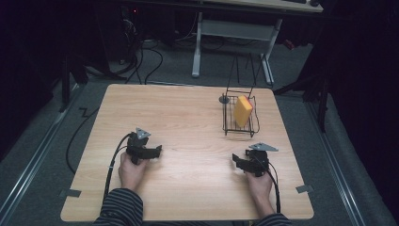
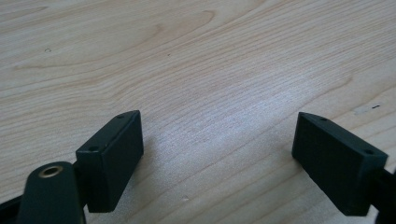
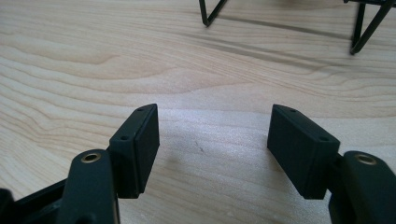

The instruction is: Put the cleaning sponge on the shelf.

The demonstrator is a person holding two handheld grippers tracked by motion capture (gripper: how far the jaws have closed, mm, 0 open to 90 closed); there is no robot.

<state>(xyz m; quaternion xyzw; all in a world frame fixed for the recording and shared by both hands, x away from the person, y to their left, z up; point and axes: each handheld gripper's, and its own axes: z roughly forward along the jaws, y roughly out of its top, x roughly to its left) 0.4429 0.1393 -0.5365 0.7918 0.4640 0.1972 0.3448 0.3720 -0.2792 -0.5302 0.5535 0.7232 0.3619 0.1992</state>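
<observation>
Both tongs rest wide apart, empty, on the surface (image 1: 188, 117); yellow sponge (image 1: 243, 111) stands upright in the wire rack (image 1: 227, 123), at twelve o'clock from nearer right tongs (image 1: 241, 162); left tongs (image 1: 155, 151) lie farther.

There is one light wooden table (image 1: 188, 117). On it stands one black wire basket (image 1: 229, 123). Inside the basket is one yellow block with an orange side (image 1: 243, 111). Just beside the basket sits one small dark round disc (image 1: 224, 100).

There are two black hand-held grippers, the left gripper (image 1: 149, 151) and the right gripper (image 1: 243, 162). Each one has two black jaws, so that makes four jaws, and each pair stands wide apart. Each gripper has one grey three-cornered plate on top, two plates in all.

Two hands hold them, the left hand (image 1: 131, 172) and the right hand (image 1: 259, 181).

Two small grey tabs stick out at the table's near edge, one tab (image 1: 70, 192) on the left and one tab (image 1: 305, 189) on the right.
</observation>
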